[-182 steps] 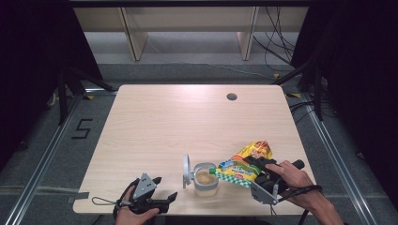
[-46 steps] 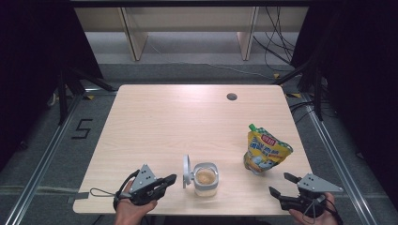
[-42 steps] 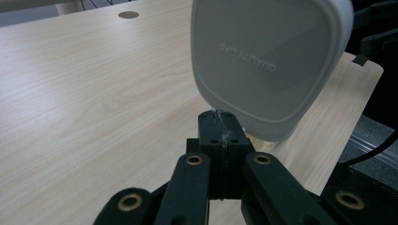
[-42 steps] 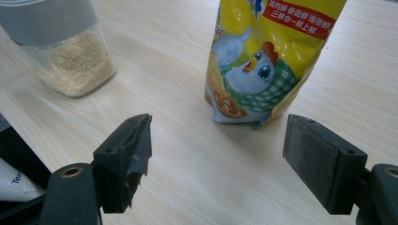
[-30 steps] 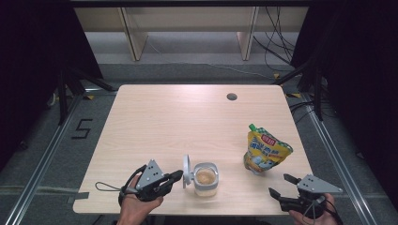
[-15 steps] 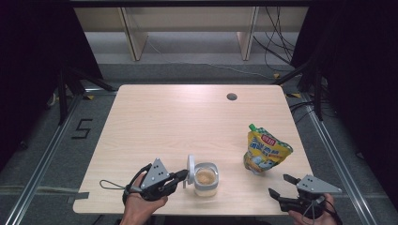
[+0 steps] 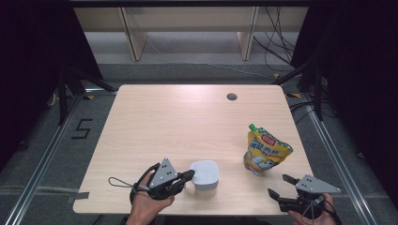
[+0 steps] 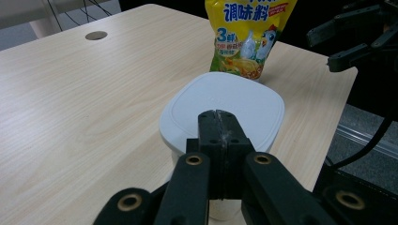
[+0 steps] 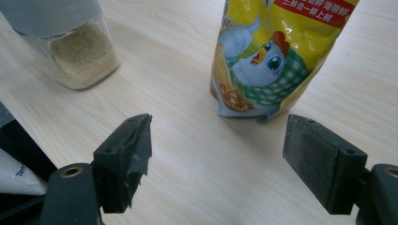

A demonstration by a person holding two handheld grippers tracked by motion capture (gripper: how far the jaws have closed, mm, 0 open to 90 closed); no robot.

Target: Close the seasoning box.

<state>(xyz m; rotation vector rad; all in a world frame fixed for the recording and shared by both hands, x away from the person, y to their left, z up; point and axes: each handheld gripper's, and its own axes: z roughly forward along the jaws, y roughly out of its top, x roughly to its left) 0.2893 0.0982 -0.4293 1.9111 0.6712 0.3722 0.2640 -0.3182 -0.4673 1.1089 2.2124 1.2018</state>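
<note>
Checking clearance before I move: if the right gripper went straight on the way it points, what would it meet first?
Most likely the yellow seasoning pouch, standing upright ahead of the right gripper between its open jaws; depth is hard to judge.

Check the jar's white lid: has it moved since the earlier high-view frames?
Yes. The white lid stood open on edge at the jar's left side; now it lies flat on top of the jar, which kept its place near the table's front edge.
</note>
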